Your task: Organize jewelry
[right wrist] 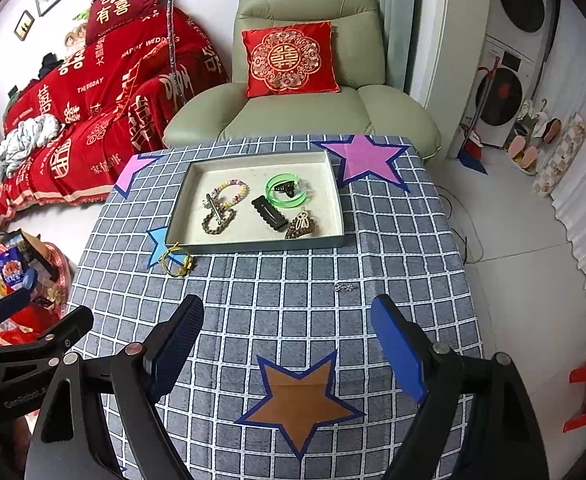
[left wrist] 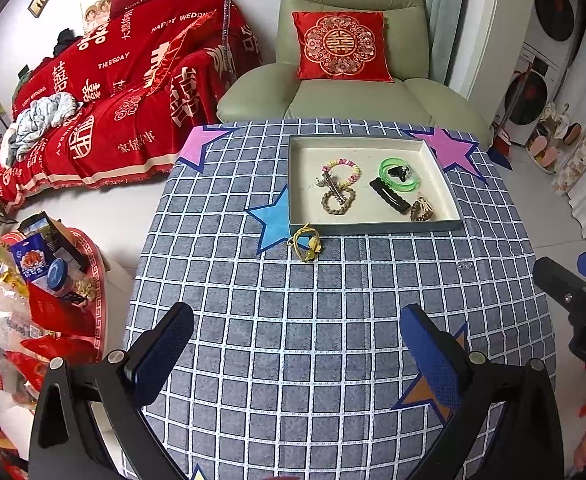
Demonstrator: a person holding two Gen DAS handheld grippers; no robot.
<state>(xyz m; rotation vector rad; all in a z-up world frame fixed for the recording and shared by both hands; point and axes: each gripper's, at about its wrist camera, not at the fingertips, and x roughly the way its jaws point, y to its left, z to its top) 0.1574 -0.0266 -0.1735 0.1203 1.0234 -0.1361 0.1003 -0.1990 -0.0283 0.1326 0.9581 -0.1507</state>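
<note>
The left gripper point(left wrist: 297, 344) stands with its jaws wide apart and nothing between them, and the right gripper point(right wrist: 289, 344) is likewise spread wide and empty; both hang above the near part of a table point(right wrist: 393, 272) covered in a grey-blue checked cloth with star patches. Beyond the far table edge, ahead of both grippers, sits a pale green armchair point(right wrist: 305, 12) with a red cushion point(right wrist: 291, 58), and to the left of it a sofa under a red blanket point(left wrist: 125, 80). Left of the left gripper, below the table's left edge, red bags and snack packets point(left wrist: 41, 288) crowd the floor; right of the right gripper the floor is bare tile up to stacked washing machines point(right wrist: 505, 76). The cloth between the grippers and the tray point(right wrist: 335, 240) is free apart from a small glittering piece point(right wrist: 345, 288) just ahead of the right gripper. The tray lies ahead of both, holding a beaded bracelet point(left wrist: 343, 172), a green bangle point(left wrist: 399, 176), a black hair clip point(left wrist: 391, 196) and other pieces. A yellow cord bracelet point(left wrist: 307, 244) lies on the cloth touching the tray's near left corner, well ahead of the left gripper.
</note>
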